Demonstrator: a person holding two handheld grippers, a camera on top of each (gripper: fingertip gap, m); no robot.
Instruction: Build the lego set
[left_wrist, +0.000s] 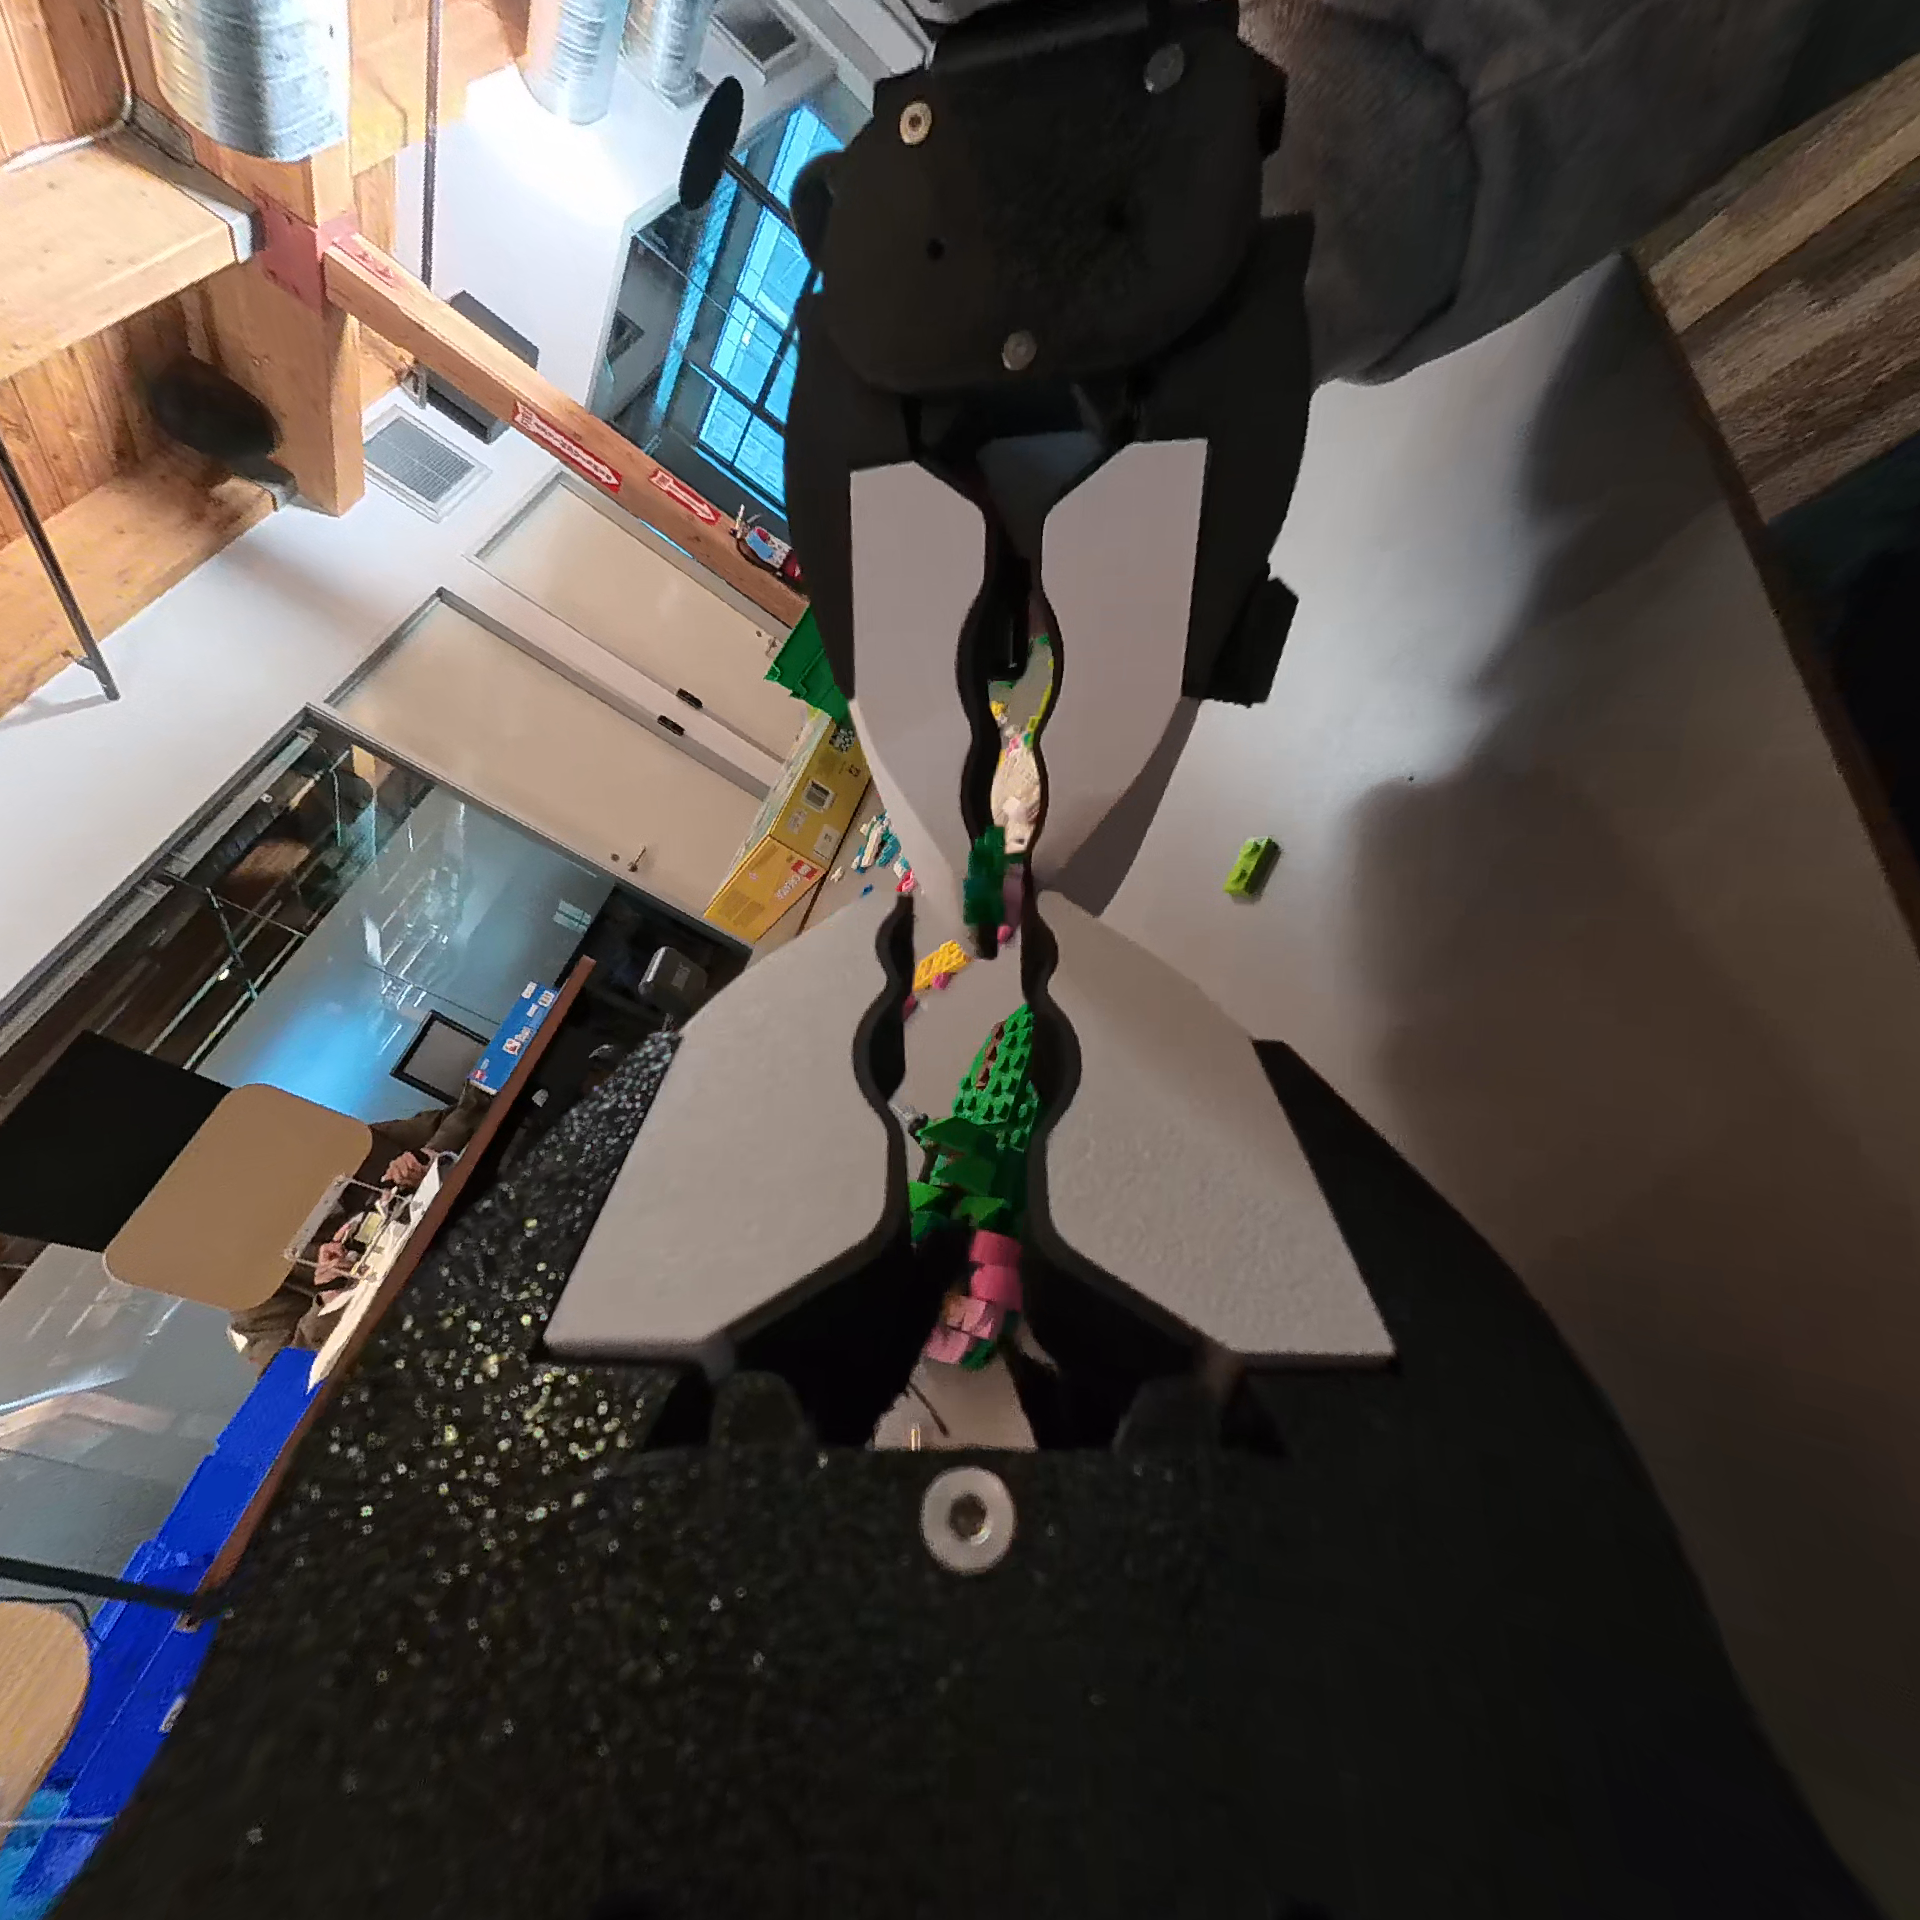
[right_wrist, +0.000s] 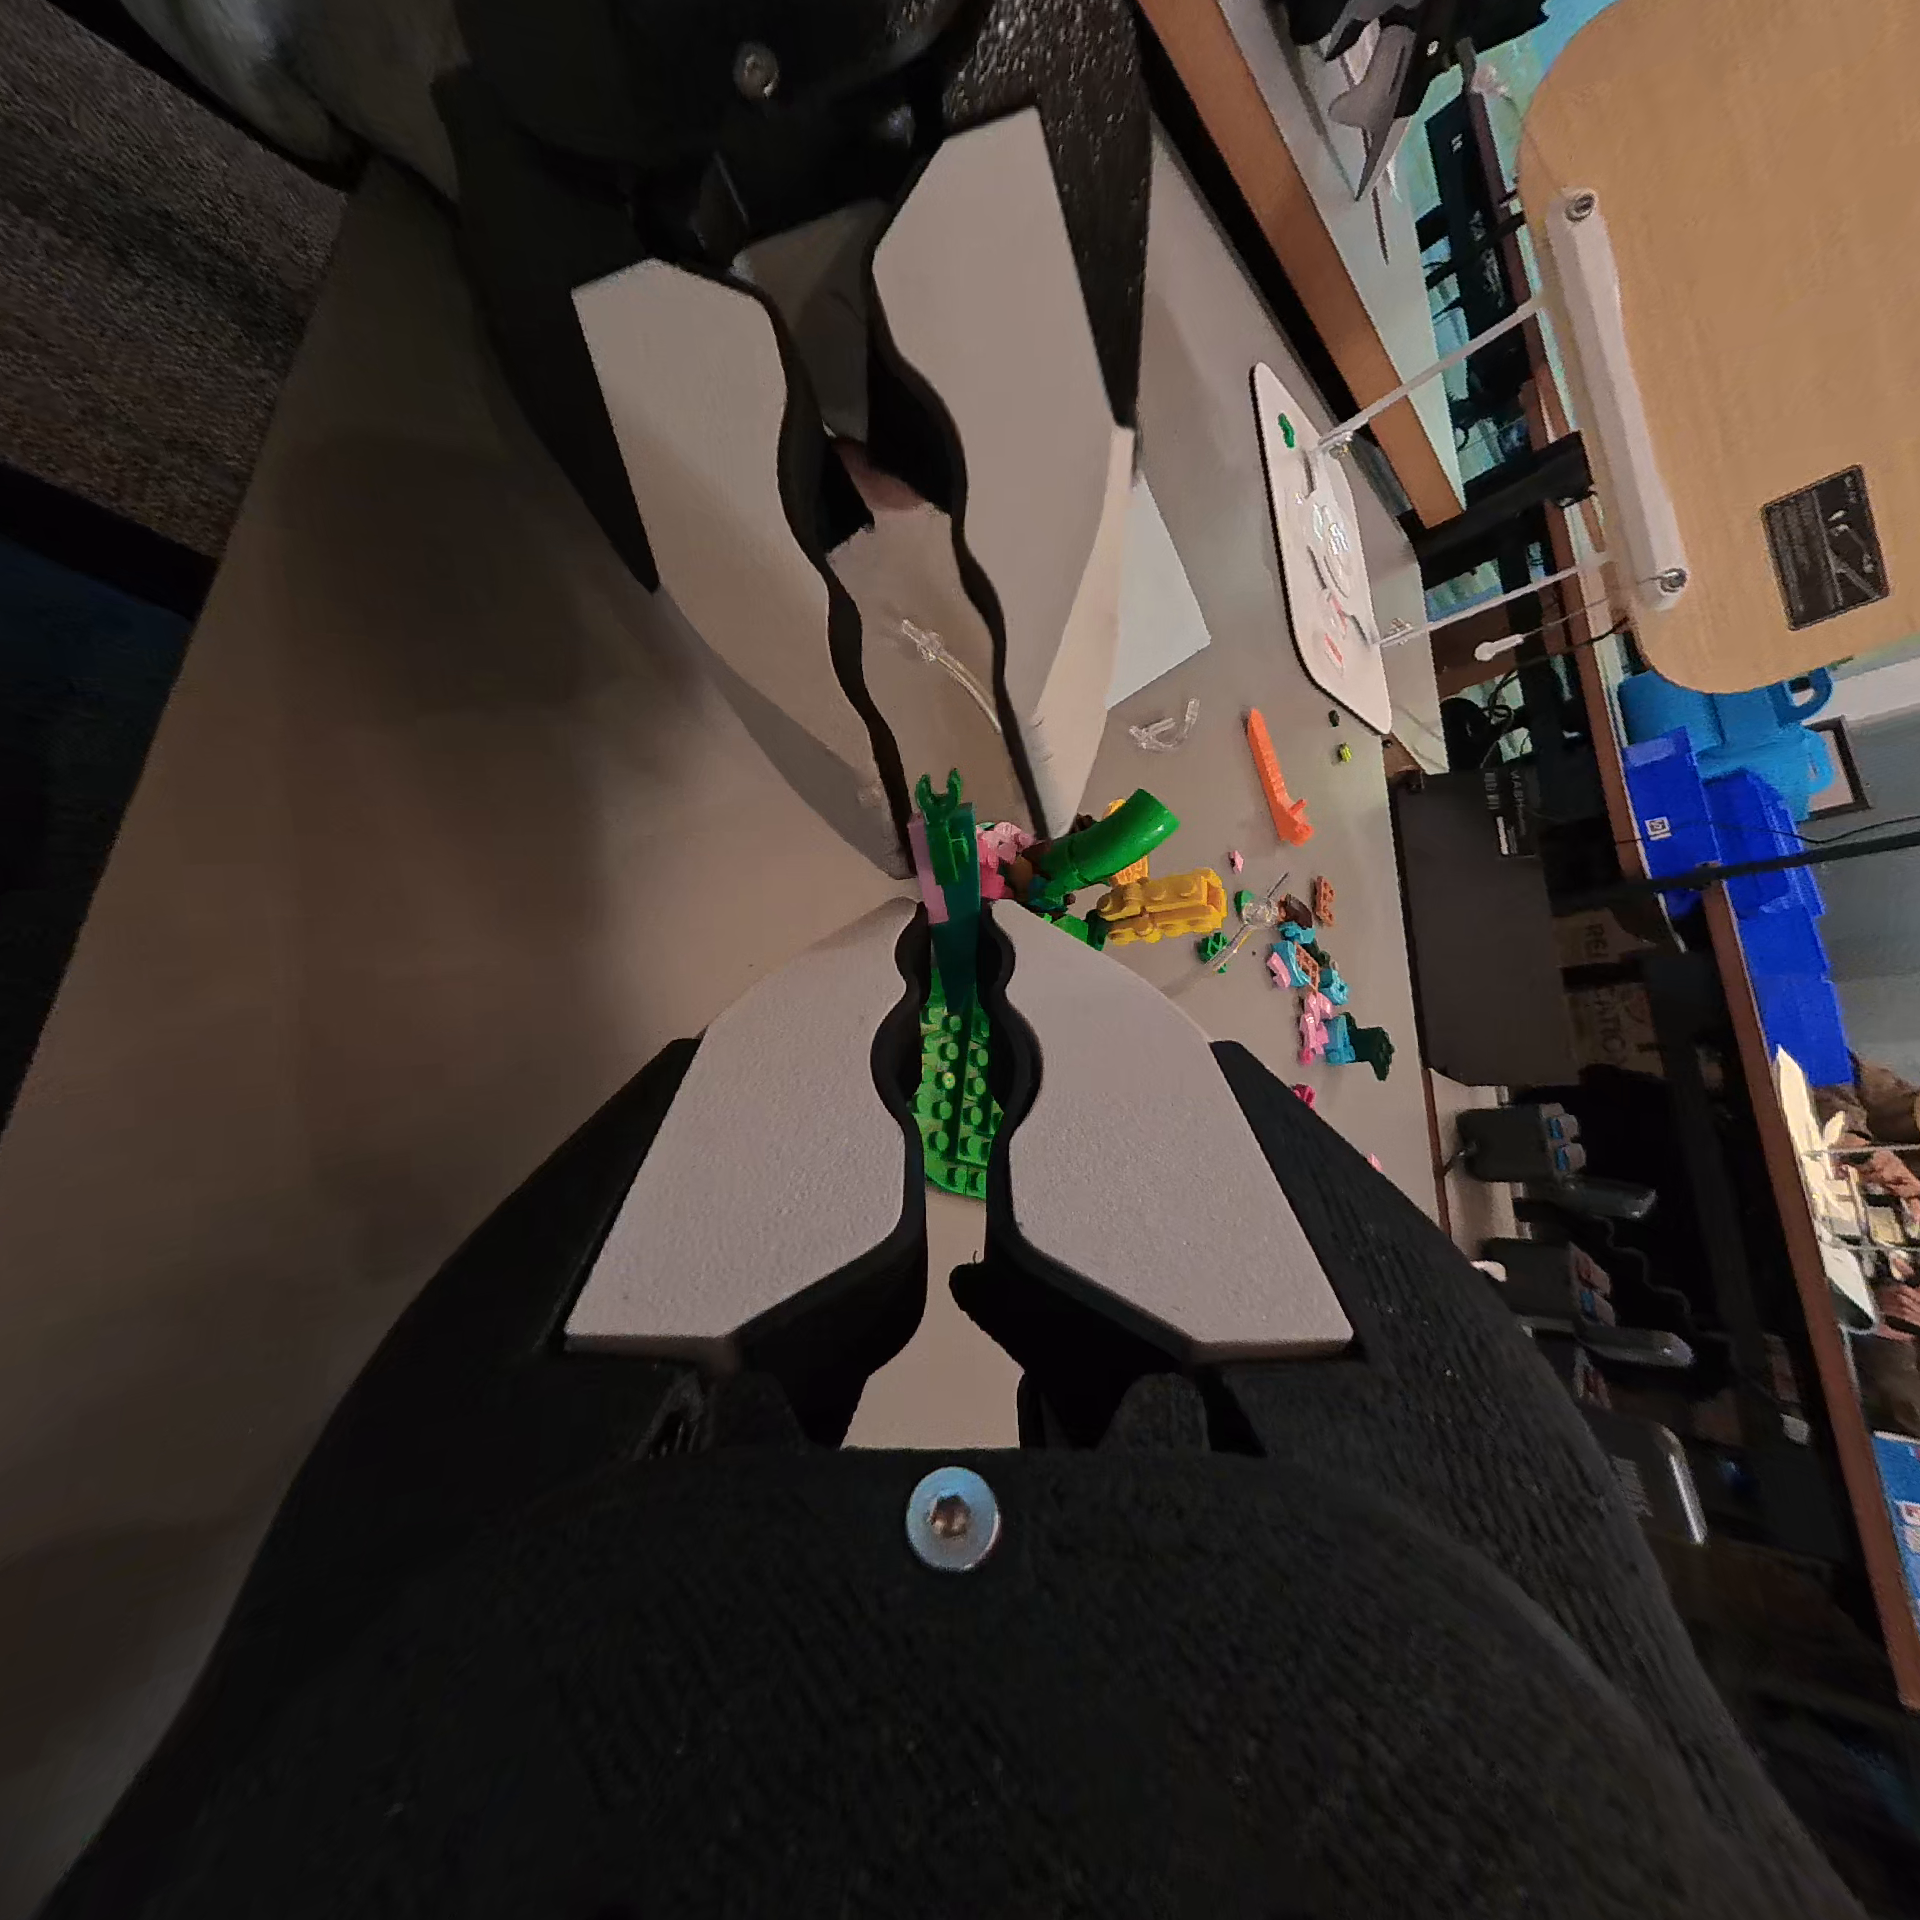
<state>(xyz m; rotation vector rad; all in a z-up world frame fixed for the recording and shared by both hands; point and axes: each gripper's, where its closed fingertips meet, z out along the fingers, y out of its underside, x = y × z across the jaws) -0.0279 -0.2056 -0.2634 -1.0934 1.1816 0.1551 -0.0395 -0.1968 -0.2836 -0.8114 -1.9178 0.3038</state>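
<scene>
Left claw: the left gripper (left_wrist: 971, 920) has its two grey fingers a little apart. A long thin dark green toy piece with a light purple strip (right_wrist: 948, 862) stands between them. In the right wrist view there is a gap on one side of the piece, so this claw is not squeezing it.
Yellow box: a yellow cardboard box (left_wrist: 790, 842) lies at about 10 o'clock from the left claw's tips, near the far edge of the grey table (left_wrist: 1558, 831).
Lime brick: a small lime green toy brick (left_wrist: 1250, 865) lies alone on the table at 3 o'clock from those tips.
Green build: a bright green bumpy toy plate (right_wrist: 951, 1101) lies on the table under both claws, at 6 o'clock from the tips.
Right claw: the right gripper (right_wrist: 956, 914) points tip to tip at the left one. Its fingers are nearly together and pinch the dark green piece from both sides. The piece sticks out past the tips toward 12 o'clock.
Green tube: a bent, shiny green toy tube (right_wrist: 1122, 831) lies at 2 o'clock, just beside the right claw's tips.
Yellow brick: a chunky yellow toy brick (right_wrist: 1164, 904) lies at 3 o'clock, touching the tube's end.
Orange tool: a flat orange plastic tool (right_wrist: 1276, 779) lies farther out at 2 o'clock.
Small bits: a little heap of blue, pink and brown toy bits (right_wrist: 1320, 997) lies at 3 to 4 o'clock.
</scene>
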